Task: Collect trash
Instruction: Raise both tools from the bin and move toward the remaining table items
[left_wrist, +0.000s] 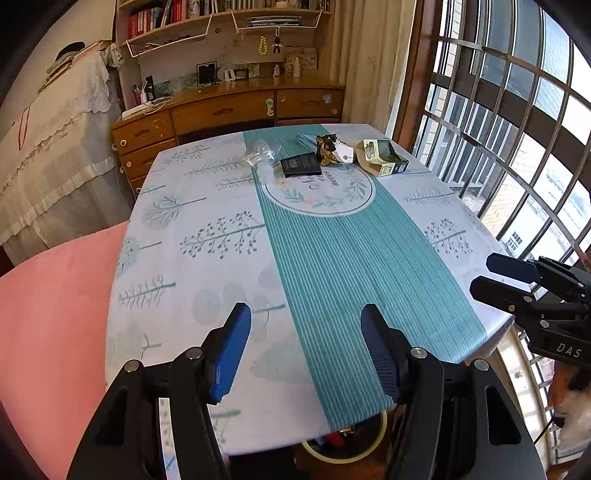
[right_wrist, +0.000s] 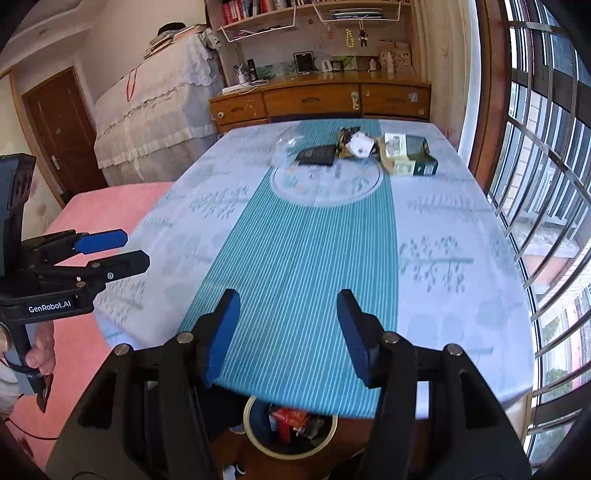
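Both the left gripper (left_wrist: 304, 347) and right gripper (right_wrist: 288, 332) hang wide and empty over the table's (right_wrist: 461, 314) near edge; trash (right_wrist: 362, 146) waits at twelve o'clock, bin (right_wrist: 255, 439) at six; next, a forward reach

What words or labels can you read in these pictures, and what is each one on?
"GenRobot.AI": side of the left tool.
"DAS": body of the right tool.
Tablecloth medallion lettering, carton, black packet, wrapper tag, book spines: too small or blurred.

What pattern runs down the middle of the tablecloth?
Teal with thin white stripes on the tablecloth; clearest in the right wrist view.
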